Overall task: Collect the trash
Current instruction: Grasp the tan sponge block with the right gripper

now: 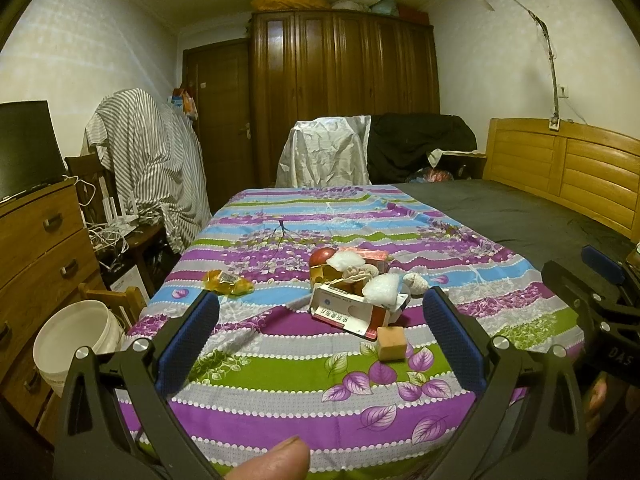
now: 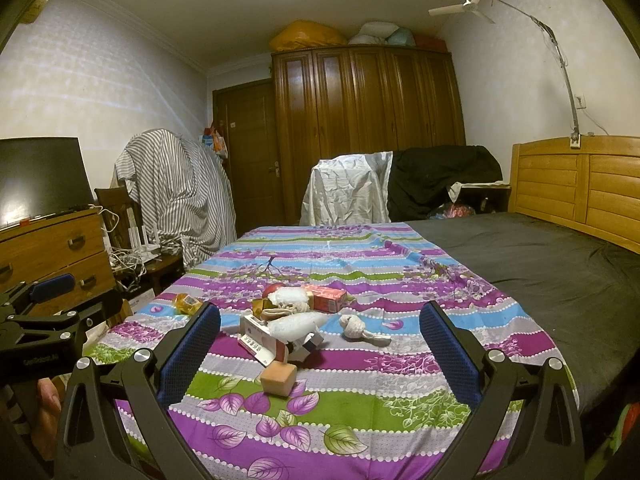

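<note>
On the striped bedspread (image 1: pixel 280 364), well ahead of both grippers, the trash sits in a loose pile — a white medicine box (image 1: pixel 344 312) nearest, its long axis slanting from near right to far left, a tan cube (image 1: pixel 391 343) just beside it. Left gripper (image 1: pixel 320 304) and right gripper (image 2: pixel 320 314) both hover with jaws spread wide, holding nothing. Judging by the views, the left is aimed more squarely at the box — probably the better one to reach in.
</note>
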`<act>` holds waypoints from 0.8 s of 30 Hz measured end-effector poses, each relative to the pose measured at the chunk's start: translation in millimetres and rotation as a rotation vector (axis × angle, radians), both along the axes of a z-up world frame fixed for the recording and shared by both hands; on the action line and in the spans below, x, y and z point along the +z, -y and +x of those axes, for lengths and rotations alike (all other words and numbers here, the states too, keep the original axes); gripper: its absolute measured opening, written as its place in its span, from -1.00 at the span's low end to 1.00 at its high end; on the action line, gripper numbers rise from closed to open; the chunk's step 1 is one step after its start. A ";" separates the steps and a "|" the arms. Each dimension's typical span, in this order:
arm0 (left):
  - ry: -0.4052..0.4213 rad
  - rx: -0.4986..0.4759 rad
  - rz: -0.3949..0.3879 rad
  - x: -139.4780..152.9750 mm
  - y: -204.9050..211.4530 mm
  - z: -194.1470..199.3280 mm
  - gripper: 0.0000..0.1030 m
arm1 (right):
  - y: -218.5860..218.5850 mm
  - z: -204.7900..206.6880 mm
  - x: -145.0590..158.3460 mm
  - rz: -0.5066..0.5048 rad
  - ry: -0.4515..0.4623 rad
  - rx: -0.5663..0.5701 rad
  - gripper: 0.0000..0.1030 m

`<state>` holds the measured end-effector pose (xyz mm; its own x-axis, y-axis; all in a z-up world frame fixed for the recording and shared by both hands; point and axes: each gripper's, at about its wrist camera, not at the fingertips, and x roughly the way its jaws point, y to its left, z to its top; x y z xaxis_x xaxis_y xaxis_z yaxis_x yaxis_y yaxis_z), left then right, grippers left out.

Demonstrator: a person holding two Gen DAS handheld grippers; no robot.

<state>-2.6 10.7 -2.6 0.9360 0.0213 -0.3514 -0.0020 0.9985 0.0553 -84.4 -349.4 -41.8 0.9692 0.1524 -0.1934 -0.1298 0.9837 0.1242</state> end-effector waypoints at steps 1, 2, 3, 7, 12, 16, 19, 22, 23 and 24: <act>-0.002 0.000 0.000 -0.7 -0.7 -0.1 0.91 | 0.7 -0.1 0.6 0.000 0.001 0.000 0.93; -0.004 0.001 0.000 -1.3 -1.4 -0.2 0.91 | 1.0 -0.1 0.8 0.000 0.001 0.000 0.93; -0.006 0.001 0.000 -2.0 -2.1 -0.6 0.91 | 1.0 0.0 0.8 0.000 0.001 0.000 0.93; -0.015 0.001 0.004 -2.2 -3.5 1.8 0.91 | -0.6 0.8 -0.6 -0.001 -0.002 0.001 0.93; -0.110 0.036 0.000 -14.6 -24.5 33.7 0.91 | -9.7 16.5 -16.9 -0.018 -0.063 0.027 0.93; -0.227 0.083 -0.026 -43.5 -51.8 68.2 0.91 | -13.4 47.9 -46.1 -0.029 -0.185 0.078 0.93; -0.320 0.104 -0.034 -71.4 -64.8 91.1 0.90 | -23.1 74.2 -72.5 -0.024 -0.269 0.180 0.90; -0.393 0.100 -0.052 -94.3 -69.1 108.4 0.91 | -35.9 107.6 -98.6 0.014 -0.374 0.259 0.44; -0.421 0.097 -0.055 -102.1 -69.0 114.5 0.91 | -41.8 121.8 -108.5 0.032 -0.408 0.273 0.28; -0.439 0.095 -0.058 -107.0 -68.2 118.2 0.91 | -49.3 136.3 -118.2 0.046 -0.439 0.289 0.27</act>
<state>115.6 79.0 -109.6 0.6930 0.0688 -0.7177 -0.0827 0.9965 0.0157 51.9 -300.1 -159.9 0.7160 0.4192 -0.5582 -0.3209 0.9078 0.2700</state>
